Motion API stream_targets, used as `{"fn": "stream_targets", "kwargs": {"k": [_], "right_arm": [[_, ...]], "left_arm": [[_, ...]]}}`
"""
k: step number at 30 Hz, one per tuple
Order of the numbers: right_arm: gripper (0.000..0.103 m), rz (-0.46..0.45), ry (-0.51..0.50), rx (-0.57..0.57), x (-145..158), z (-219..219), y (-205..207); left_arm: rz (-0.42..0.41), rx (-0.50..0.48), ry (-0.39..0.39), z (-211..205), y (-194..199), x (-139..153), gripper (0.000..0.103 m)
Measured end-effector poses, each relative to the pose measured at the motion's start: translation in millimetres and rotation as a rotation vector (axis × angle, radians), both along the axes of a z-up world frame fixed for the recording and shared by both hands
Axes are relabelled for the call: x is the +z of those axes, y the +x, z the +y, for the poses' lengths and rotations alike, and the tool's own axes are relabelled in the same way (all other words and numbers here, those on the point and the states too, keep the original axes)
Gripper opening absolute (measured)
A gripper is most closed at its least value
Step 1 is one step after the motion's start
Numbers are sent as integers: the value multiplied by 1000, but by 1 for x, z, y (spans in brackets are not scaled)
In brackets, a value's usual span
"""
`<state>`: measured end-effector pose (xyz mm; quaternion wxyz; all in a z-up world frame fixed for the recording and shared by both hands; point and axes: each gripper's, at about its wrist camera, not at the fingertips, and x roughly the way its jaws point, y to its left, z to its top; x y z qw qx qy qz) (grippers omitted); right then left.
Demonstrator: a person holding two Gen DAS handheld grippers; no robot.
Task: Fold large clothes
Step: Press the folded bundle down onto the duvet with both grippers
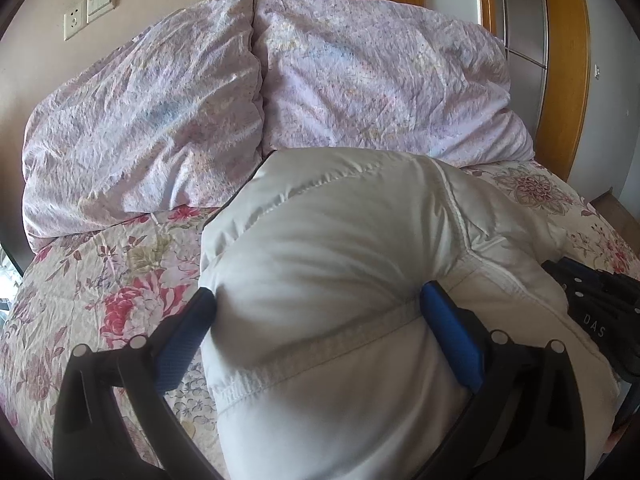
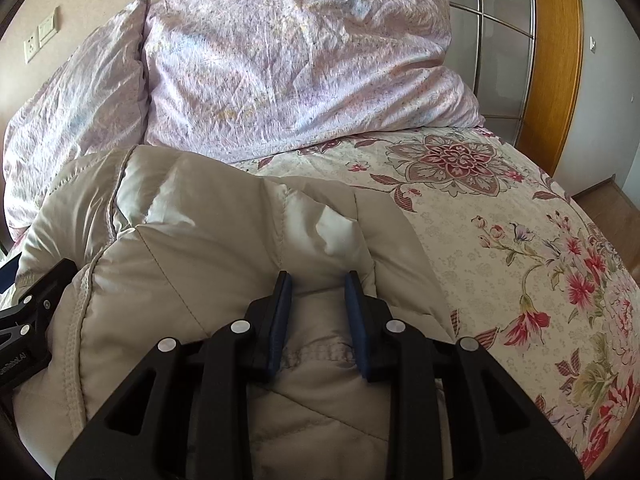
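A cream quilted puffer jacket (image 1: 340, 240) lies bunched on the floral bedspread (image 1: 100, 280). My left gripper (image 1: 320, 294) has its blue pads (image 1: 452, 336) spread wide, pressing on either side of a thick fold of the jacket at a stitched hem. In the right wrist view the same jacket (image 2: 200, 240) fills the lower left. My right gripper (image 2: 318, 278) pinches a narrow bunch of its fabric between the blue pads (image 2: 280, 312). The right gripper (image 1: 592, 312) also shows at the right edge of the left wrist view, and the left gripper (image 2: 28, 320) at the left edge of the right wrist view.
Two lilac crumpled pillows (image 1: 140, 120) (image 1: 380, 80) stand against the wall behind the jacket. The bedspread (image 2: 520, 260) stretches to the right. A wooden door frame (image 2: 556, 60) and glass panel stand at the far right. Wall sockets (image 1: 88, 8) sit upper left.
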<state>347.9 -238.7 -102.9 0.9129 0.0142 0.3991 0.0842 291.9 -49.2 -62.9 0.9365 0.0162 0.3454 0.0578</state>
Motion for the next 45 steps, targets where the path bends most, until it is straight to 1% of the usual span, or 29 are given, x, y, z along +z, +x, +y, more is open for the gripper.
{"fn": "stream_targets", "kwargs": {"k": [8,13,18,24,41,43,44,45], "right_arm": [[29,-20,-5,-14,1,-1,-7],[29,-14,65,-28,9,-15,-24],[30,-21,0,-12,3,-6,-23],[30,-38,6,-15,-3,-7,-25],[30,-36,4,-18,-3,-7,-23],[32,-31,0,-19,1,-8,-23],[35,-19,-12,-17,6,-9,-24],[50,-12,-26,-18,9,-10,-24]], "left_arm": [[-2,1,7,-1,-1,-1,101],[-1,-2,-8,1,-1,-2,101],[0,-2,-10,0,-1,-2,101],[0,-2,-5,-1,0,-3,101],[20,8,21,2,6,-7,101],[9,7,12,3,2,-5,101],[4,4,-4,7,-2,-2,101],[3,0,-28,10,-6,1,101]]}}
